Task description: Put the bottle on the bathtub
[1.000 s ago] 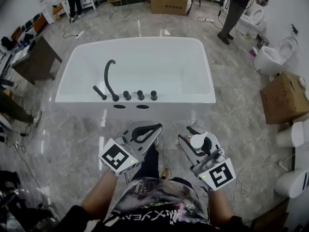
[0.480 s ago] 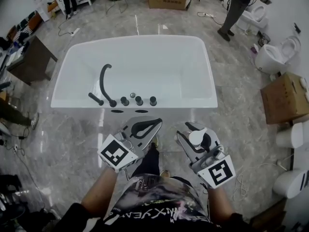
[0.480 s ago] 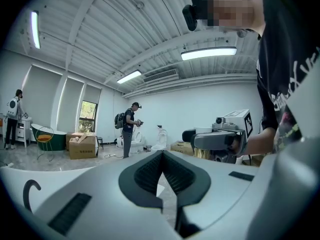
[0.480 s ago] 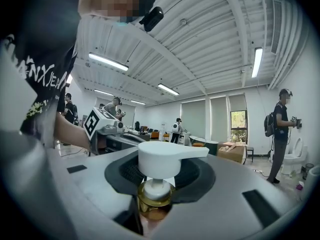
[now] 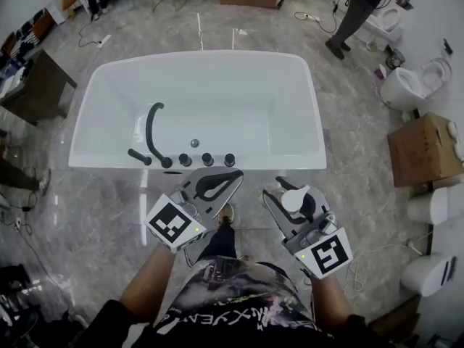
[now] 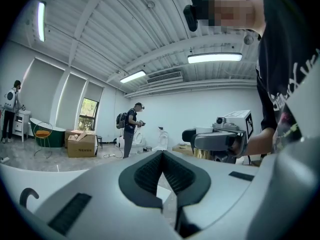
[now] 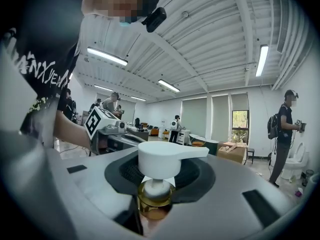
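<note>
Holding the bottle [image 7: 167, 157] by its neck, the right tongs [image 7: 157, 183] are clamped just under the white pump top. The bottle's gold collar shows between the dark pads.

From the head view, the right tongs [image 5: 288, 191] and the bottle [image 5: 295, 199] hang over the grey floor [image 5: 109, 209]. They are near the close long edge of the bathtub [image 5: 290, 156] but not over it. The bottle is not on the bathtub yet.

The left tongs [image 5: 230, 180] are beside the right ones, also just short of that edge. In the left gripper view the left tongs [image 6: 161, 156] have their tips pressed together, with nothing between them.

The bathtub is white. A black tap [image 5: 150, 125] curves up near its close left corner, with a row of black knobs [image 5: 207, 158] next to it on the rim. A brown box [image 5: 424, 147] and a white toilet [image 5: 409, 85] stand well off to the right. Another person [image 5: 359, 6] stands past the far right corner.
</note>
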Motion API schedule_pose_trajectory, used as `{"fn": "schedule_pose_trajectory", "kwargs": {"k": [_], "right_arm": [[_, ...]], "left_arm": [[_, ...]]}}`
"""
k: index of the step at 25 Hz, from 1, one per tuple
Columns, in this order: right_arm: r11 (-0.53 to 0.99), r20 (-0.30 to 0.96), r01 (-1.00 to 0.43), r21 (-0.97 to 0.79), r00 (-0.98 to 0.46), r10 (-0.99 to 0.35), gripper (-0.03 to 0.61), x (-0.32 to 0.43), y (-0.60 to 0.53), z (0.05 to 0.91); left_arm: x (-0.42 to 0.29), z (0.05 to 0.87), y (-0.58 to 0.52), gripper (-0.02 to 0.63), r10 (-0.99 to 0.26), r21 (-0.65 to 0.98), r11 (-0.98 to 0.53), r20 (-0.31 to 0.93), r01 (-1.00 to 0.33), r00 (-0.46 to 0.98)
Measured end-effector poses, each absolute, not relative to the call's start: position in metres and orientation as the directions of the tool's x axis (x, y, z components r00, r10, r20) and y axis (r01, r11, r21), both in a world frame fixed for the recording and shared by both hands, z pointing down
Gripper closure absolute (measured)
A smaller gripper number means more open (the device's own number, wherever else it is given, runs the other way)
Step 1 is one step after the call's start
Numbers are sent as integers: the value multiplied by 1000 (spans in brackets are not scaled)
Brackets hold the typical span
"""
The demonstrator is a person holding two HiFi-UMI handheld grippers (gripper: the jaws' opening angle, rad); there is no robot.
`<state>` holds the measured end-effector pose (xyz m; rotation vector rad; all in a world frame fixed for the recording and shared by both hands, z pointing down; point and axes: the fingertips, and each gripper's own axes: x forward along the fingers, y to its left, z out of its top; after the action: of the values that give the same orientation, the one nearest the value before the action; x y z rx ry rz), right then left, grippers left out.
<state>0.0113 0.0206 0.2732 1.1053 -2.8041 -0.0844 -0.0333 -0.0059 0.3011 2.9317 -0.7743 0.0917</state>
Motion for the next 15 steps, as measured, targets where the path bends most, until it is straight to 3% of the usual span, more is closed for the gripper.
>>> {"fn": "schedule_pose_trajectory", "kwargs": {"k": [15], "right_arm": [[717,117,-691,92,-708,-697,451,-21,-72,274]], "left_arm": [[-51,305,-97,603,-445,140,-882,74,-451,893]]}}
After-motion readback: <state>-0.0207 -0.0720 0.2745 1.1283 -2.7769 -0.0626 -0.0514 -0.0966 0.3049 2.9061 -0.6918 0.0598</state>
